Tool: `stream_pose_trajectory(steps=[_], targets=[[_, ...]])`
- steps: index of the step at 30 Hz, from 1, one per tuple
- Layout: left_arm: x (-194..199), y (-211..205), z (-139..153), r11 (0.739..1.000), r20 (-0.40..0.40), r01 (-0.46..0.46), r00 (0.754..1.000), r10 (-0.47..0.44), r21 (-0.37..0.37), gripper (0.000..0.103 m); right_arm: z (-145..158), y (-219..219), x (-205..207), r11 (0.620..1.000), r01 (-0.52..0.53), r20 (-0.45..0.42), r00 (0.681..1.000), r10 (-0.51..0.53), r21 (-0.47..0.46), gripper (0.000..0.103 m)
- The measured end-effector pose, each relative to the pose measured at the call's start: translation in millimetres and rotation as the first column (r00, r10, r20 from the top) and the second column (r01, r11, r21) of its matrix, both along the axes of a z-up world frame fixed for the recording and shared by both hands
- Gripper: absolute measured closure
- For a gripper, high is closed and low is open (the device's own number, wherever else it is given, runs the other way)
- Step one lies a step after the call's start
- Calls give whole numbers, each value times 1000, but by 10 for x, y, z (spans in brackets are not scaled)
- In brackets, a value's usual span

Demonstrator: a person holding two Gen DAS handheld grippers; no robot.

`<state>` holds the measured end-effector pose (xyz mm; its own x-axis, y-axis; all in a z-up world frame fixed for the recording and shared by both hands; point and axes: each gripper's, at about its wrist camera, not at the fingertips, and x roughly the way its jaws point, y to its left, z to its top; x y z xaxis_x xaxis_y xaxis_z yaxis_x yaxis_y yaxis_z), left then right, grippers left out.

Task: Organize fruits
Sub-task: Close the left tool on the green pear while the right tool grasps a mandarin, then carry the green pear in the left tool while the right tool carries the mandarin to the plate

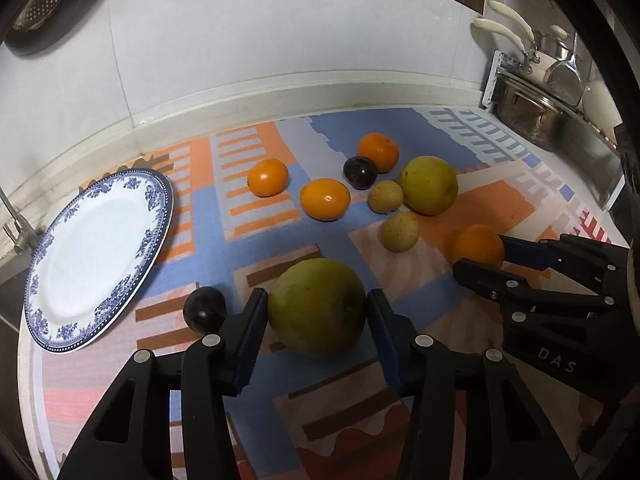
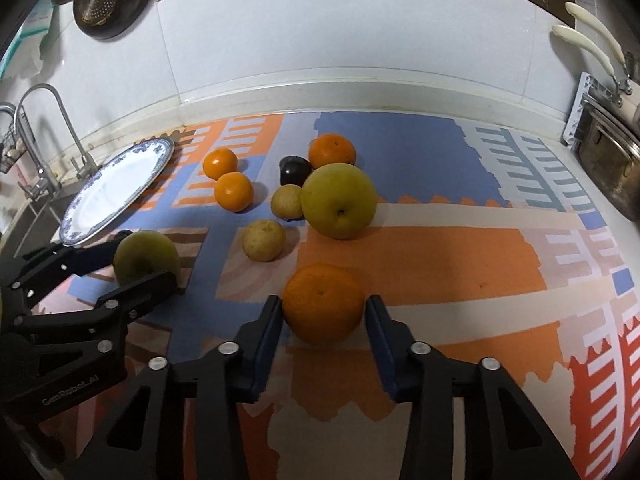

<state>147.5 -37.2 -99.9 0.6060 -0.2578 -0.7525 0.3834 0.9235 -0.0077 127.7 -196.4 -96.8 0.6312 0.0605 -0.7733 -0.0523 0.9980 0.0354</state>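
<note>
- A green apple (image 1: 317, 306) is seen resting on a patterned mat (image 1: 208, 232), directly between the fingers of the left gripper (image 1: 316, 312).
- The left jaws are set apart around the apple, with both pads at or nearly at its sides; whether a firm squeeze is applied cannot be told.
- An orange (image 2: 323, 309) lies the same way within the right gripper (image 2: 323, 316), its jaws apart and closely flanking the fruit.
- A blue-rimmed plate (image 1: 160, 216) is set to the left of the apple, with a dark plum (image 1: 205, 309) lying between them.
- The left gripper is judged nearer the plate, so the apple would be carried leftward past the plum.
- The remaining fruits are grouped farther back on the mat, apart from both grippers.
</note>
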Motion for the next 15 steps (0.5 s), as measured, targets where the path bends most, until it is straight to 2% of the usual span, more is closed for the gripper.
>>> stream_pose_trajectory(steps=[8, 15], targets=[[-57, 46, 29, 1000, 12, -8, 1000, 8, -13, 54, 35, 1, -21, 1000, -8, 17, 1000, 8, -3, 61], [-200, 150, 225, 999, 62, -21, 998, 23, -37, 54, 188, 63, -137, 999, -32, 56, 998, 32, 1, 62]])
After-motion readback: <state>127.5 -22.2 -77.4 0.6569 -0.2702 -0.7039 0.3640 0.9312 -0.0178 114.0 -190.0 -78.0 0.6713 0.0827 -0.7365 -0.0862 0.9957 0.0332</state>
